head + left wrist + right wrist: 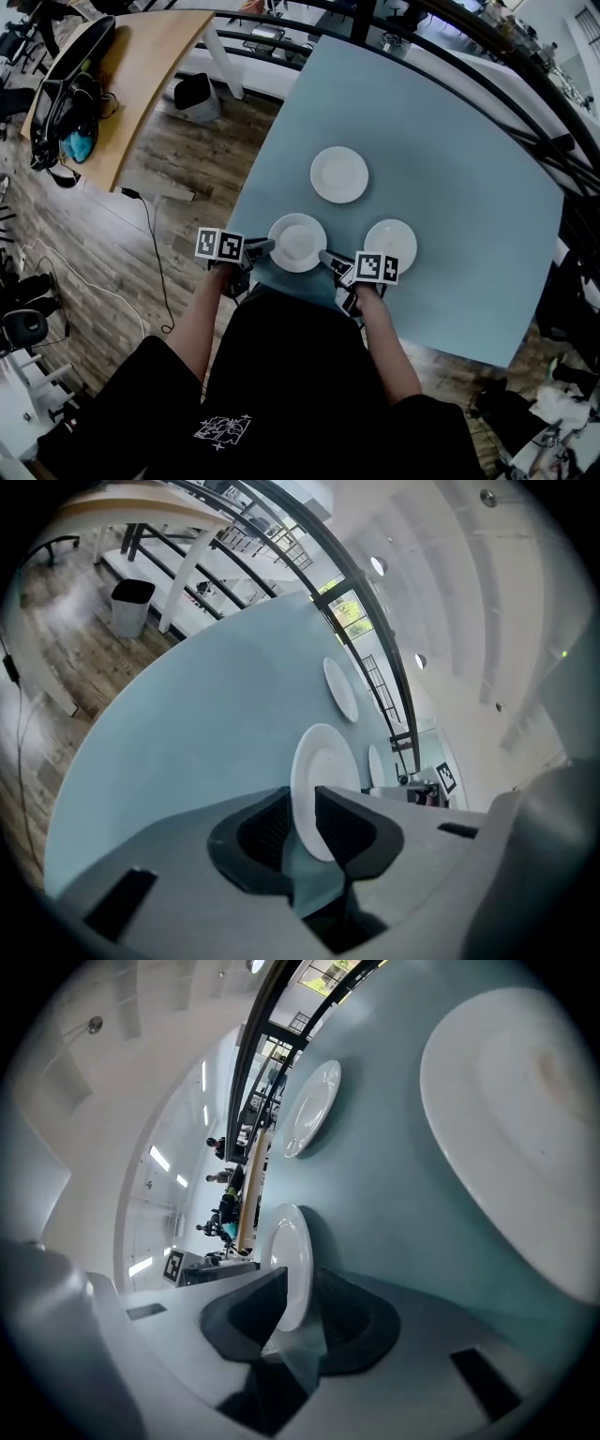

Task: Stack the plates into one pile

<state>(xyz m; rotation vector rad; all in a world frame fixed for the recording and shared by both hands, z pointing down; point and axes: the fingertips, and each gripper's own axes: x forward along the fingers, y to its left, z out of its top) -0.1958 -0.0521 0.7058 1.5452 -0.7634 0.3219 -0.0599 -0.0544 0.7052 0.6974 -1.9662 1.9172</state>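
Three white plates lie on the light-blue table (450, 169). The near-middle plate (297, 242) has a gripper on each side. My left gripper (263, 247) has its jaws over that plate's left rim; in the left gripper view the plate (323, 780) stands edge-on between the pads of the left gripper (302, 806), which touch it. My right gripper (326, 256) clasps the opposite rim; in the right gripper view the same plate (286, 1255) sits between the pads of the right gripper (302, 1283). The far plate (339, 174) and the right plate (390, 245) lie untouched.
The table's near edge runs just under both grippers. A black railing (441, 37) borders the far side. Left of the table are a wood floor, a wooden desk (141, 75) with bags, and a cable (155, 253).
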